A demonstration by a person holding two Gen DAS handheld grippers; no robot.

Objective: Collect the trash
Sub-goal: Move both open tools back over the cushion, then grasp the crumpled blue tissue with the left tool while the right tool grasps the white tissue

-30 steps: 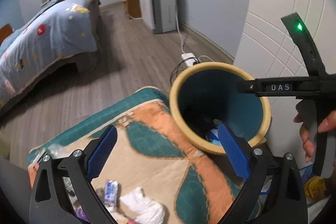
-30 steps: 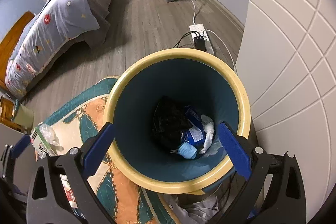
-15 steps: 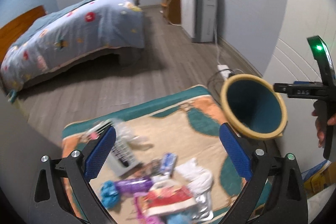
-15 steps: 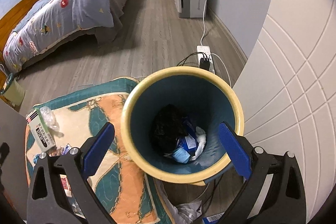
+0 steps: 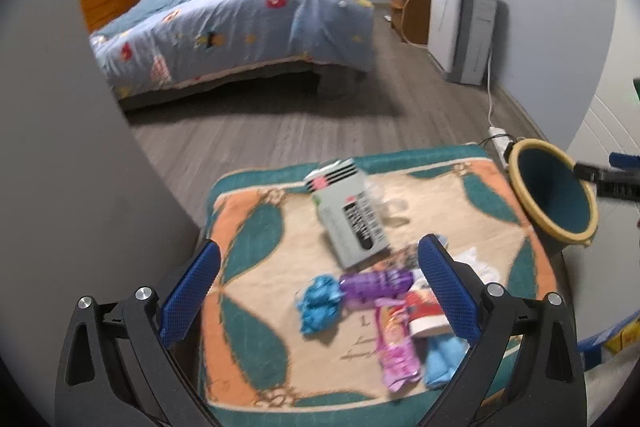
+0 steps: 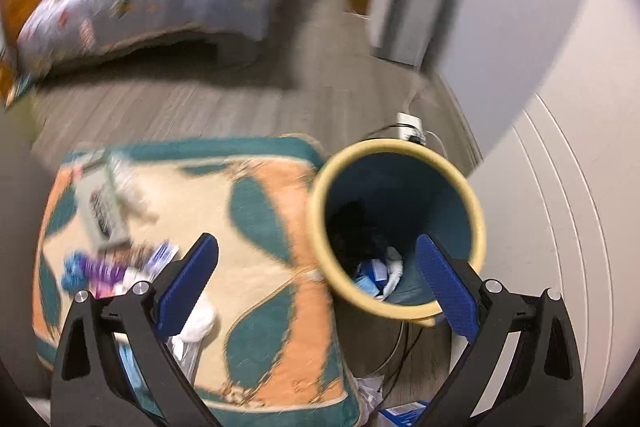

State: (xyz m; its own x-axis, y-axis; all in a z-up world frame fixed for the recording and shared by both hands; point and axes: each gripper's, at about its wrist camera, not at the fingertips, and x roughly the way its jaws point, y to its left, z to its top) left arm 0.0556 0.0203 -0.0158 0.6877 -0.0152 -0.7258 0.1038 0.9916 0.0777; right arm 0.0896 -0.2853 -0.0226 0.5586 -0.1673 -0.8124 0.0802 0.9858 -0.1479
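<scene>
Trash (image 5: 376,291): lying blurred on patterned mat (image 5: 256,235).
Bin (image 6: 396,227): contents sitting partly shadowed.
Left claw (image 5: 318,291): gaping wide, empty.
Right claw (image 6: 316,287): gaping wide, empty.

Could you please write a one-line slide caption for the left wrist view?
Open left gripper above wrappers on a patterned mat, trash bin at right.

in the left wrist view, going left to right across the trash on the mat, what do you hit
blue crumpled wrapper → purple wrapper → pink packet → white tissue → trash bin
</scene>
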